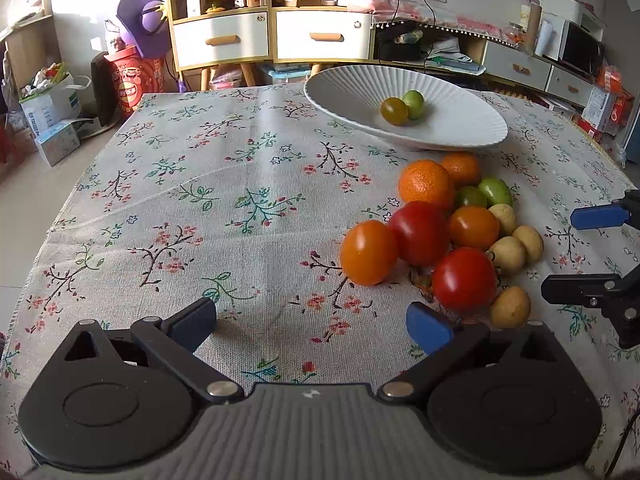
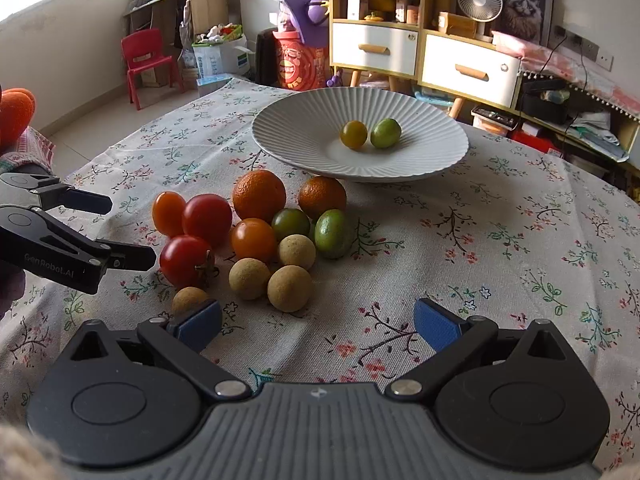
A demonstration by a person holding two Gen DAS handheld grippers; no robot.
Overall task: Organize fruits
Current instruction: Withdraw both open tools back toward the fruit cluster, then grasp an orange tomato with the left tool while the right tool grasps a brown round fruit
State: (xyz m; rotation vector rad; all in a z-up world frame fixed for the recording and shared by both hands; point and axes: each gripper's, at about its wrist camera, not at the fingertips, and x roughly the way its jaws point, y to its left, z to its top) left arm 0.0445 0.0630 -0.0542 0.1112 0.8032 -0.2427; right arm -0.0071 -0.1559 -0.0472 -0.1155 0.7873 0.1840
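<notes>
Both grippers idle: left gripper (image 1: 310, 326) and right gripper (image 2: 318, 326) have jaws spread wide, nothing held, each hovering low over the table on its own side of the fruit pile (image 2: 256, 236). The pile sits on the cloth just in front of the white ribbed bowl (image 2: 304, 120), which already holds two small fruits, a yellow-green one (image 2: 353, 134) and a green one (image 2: 385, 133). My read: next pick is from the pile's edge. The tan round fruits (image 2: 290, 288) nearest the right gripper are the easy ones; come straight down, centre one between the pads, and close gently, because the fruits touch each other and a nudge will likely roll neighbours. The red tomato (image 1: 464, 278) looks soft, so light grip. Surface is a floral tablecloth (image 1: 224, 208), slightly creased. Room behind: yellow-and-white drawer cabinet (image 2: 420, 52), desk fan (image 2: 479, 0), red child's chair (image 2: 146, 60).
</notes>
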